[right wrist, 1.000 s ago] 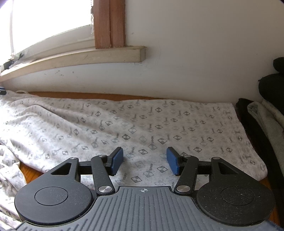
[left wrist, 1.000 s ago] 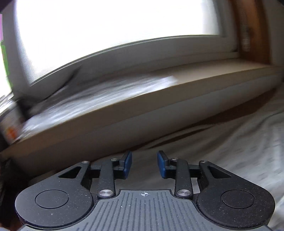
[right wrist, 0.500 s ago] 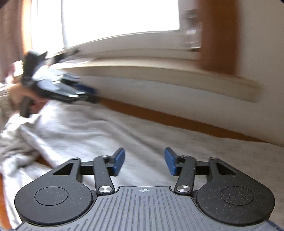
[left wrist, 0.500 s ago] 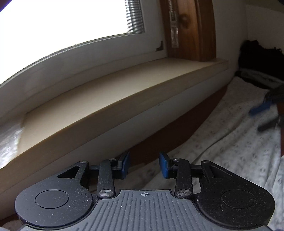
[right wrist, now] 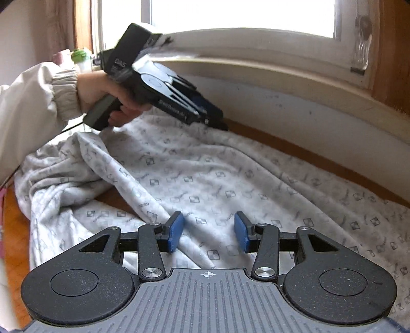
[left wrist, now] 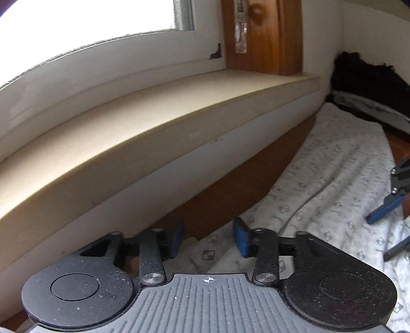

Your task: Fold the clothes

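Below the cream windowsill | white patterned cotton garment spread on wooden table | left tongs just widened, empty | right tongs apart, empty

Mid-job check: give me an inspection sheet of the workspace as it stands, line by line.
Surface: brown wooden top, bare at the near left and along the wall.
Job's things: white patterned garment spread out, bunched into folds at its left end.
Clutter: dark clothes pile beyond the garment's far end; green-capped bottle on the sill.
Grippers: left tool, jaws just been opening, nothing between them, over the garment's edge by the wall; right tool open over the garment, not pinching it.
Cables: a thin dark cable trails from the left tool's handle.
Surroundings: window, pale sill, wooden frame, white wall; a cream sleeve.
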A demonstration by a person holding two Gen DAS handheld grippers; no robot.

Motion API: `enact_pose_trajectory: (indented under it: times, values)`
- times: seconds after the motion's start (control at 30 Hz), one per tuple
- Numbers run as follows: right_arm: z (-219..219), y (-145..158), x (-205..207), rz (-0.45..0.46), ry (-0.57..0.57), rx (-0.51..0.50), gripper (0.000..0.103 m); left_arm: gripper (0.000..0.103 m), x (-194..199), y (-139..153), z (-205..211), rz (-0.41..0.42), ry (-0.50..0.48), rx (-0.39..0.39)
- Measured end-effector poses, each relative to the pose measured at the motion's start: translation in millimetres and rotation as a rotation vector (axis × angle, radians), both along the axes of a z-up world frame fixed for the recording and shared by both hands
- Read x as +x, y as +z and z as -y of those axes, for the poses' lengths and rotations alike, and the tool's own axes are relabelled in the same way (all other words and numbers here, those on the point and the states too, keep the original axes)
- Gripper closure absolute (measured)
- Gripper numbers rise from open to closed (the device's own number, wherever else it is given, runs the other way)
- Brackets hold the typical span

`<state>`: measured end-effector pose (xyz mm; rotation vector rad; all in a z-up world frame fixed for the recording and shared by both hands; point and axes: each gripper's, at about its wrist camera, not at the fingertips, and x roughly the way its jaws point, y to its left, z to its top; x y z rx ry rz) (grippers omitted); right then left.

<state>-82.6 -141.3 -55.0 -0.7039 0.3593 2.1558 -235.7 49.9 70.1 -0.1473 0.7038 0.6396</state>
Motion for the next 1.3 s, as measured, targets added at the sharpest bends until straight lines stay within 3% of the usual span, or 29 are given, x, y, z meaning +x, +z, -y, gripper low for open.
enact_pose_trajectory:
  times: [0.27,0.53,0.67,0.83,1.03,1.1,1.17,1.3]
  values:
    - [2.4,0.3,1.0,-0.002,-0.001,0.012,0.058,0.055,-1.4,-5.8,2.9,0.007,-0.077,-0.039]
    - [-0.6,-1.9,0.0,-0.003,-0.002,0.011,0.057,0.055,2.4,-2.6,24.7,0.042,-0.115,0.024]
    - [-0.5,-2.2,0.1,-0.003,-0.002,0.010,0.057,0.063,11.0,-8.1,34.2,-0.009,-0.154,0.032]
    - [-0.8,-2.6,0.0,-0.003,-0.003,0.010,0.057,0.064,12.8,-11.3,30.6,-0.017,-0.125,0.020]
    - [-0.9,-2.8,-0.2,-0.002,-0.003,0.011,0.057,0.064,-8.4,3.8,19.6,0.079,-0.052,0.004]
    - [-1.0,-2.9,-0.2,-0.003,-0.003,0.011,0.057,0.070,-16.4,7.8,13.9,0.092,-0.009,0.010]
    - [-0.9,-2.9,0.0,-0.003,-0.003,0.010,0.057,0.084,-21.7,7.8,6.9,0.076,0.042,0.014]
    - [-1.3,-2.9,0.4,-0.003,-0.004,0.010,0.056,0.093,-21.5,-1.6,4.0,0.030,0.036,0.004]
